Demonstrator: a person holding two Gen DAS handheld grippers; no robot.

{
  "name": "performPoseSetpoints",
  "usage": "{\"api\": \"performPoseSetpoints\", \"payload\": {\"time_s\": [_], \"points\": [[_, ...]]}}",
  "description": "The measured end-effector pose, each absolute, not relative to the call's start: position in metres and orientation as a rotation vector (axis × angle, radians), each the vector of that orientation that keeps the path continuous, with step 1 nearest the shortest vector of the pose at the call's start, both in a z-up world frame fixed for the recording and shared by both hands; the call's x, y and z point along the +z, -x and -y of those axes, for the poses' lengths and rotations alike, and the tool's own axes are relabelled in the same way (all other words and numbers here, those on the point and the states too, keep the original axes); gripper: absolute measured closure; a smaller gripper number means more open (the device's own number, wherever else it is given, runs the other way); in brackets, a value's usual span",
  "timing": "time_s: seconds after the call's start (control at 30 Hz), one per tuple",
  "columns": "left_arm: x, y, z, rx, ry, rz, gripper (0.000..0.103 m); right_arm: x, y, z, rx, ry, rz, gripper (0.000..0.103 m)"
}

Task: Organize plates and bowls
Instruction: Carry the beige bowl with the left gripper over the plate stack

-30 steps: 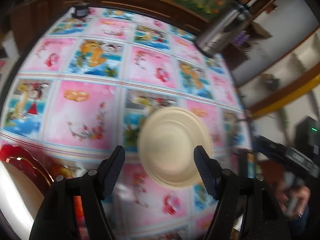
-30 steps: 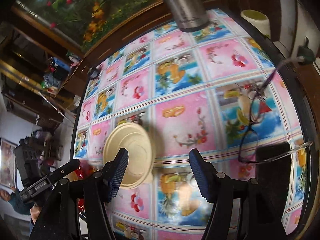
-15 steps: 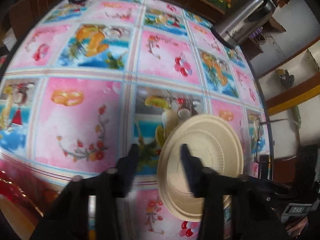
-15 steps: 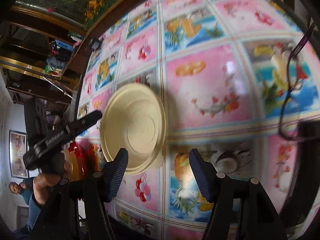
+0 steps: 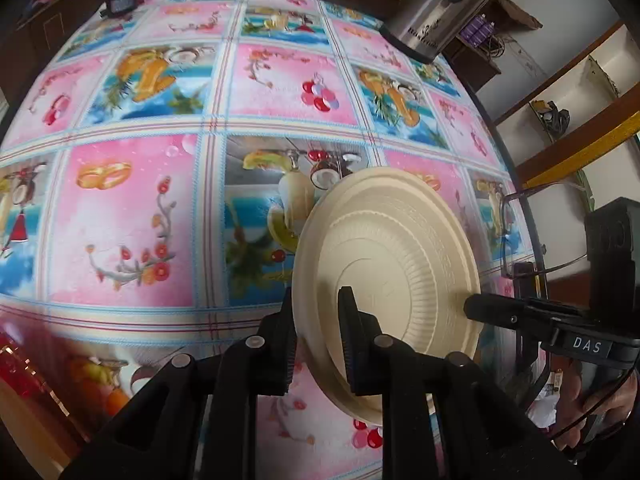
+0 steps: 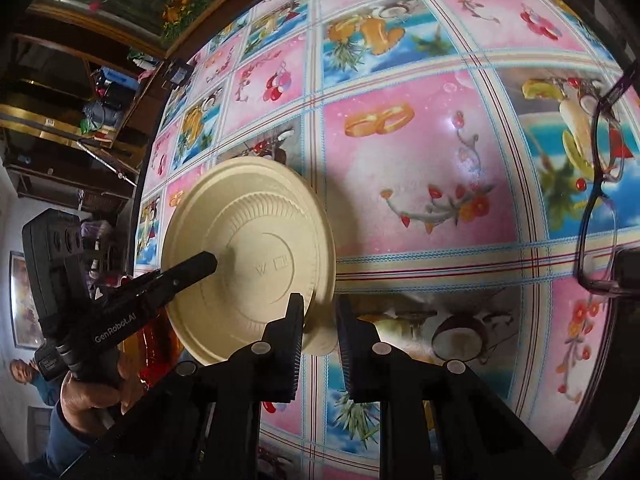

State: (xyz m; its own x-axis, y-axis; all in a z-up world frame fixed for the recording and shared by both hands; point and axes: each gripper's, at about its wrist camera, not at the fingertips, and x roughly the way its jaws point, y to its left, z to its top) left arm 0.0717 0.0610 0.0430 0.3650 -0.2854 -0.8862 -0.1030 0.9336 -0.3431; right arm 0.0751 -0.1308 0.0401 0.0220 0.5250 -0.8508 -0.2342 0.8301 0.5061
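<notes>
I have the cream plate (image 5: 386,264) pinched at its rim from both sides and lifted on edge above the patterned tablecloth (image 5: 124,216). In the left wrist view it fills the lower centre-right of the frame, and my left gripper (image 5: 316,322) is closed narrow on its near rim, one finger behind the plate and one across its ribbed face. In the right wrist view the same plate (image 6: 248,256) stands at centre-left, and my right gripper (image 6: 318,322) is drawn in tight around the lower right edge, with the rim sitting between the two fingers. It looks like a moulded disposable plate, thin-walled with a fluted band, so I judge it very light and rather flexible: it should bend or crease if I squeeze hard or pull the two grips against each other. The surface seems matte, not slippery, so a gentle pinch ought to hold. The rim is the sensible place to grip, as the flat centre offers no purchase. At the lower left of the left view sits something red and glossy (image 5: 16,372), too blurred to identify. A pair of spectacles (image 6: 600,184) lies at the right edge of the right view, well apart from the plate, and a steel flask (image 5: 436,8) stands at the upper right of the left view.
</notes>
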Motion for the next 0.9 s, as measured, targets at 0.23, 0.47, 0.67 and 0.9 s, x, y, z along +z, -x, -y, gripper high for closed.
{"api": "performPoseSetpoints", "payload": {"time_s": [0.23, 0.47, 0.67, 0.9], "points": [[0.081, -0.051, -0.078, -0.074, 0.372, -1.113, 0.085, 0.070, -0.069, 0.111, 0.663, -0.159, -1.367, 0.085], [0.127, -0.016, -0.111, -0.009, 0.407, -0.993, 0.085, 0.104, -0.058, 0.081, 0.771, -0.118, -1.312, 0.085], [0.155, 0.020, -0.141, 0.064, 0.438, -0.916, 0.085, 0.128, -0.044, 0.041, 0.873, -0.067, -1.273, 0.085], [0.178, 0.067, -0.174, 0.168, 0.486, -0.833, 0.084, 0.149, -0.021, -0.011, 1.005, 0.022, -1.239, 0.087]]}}
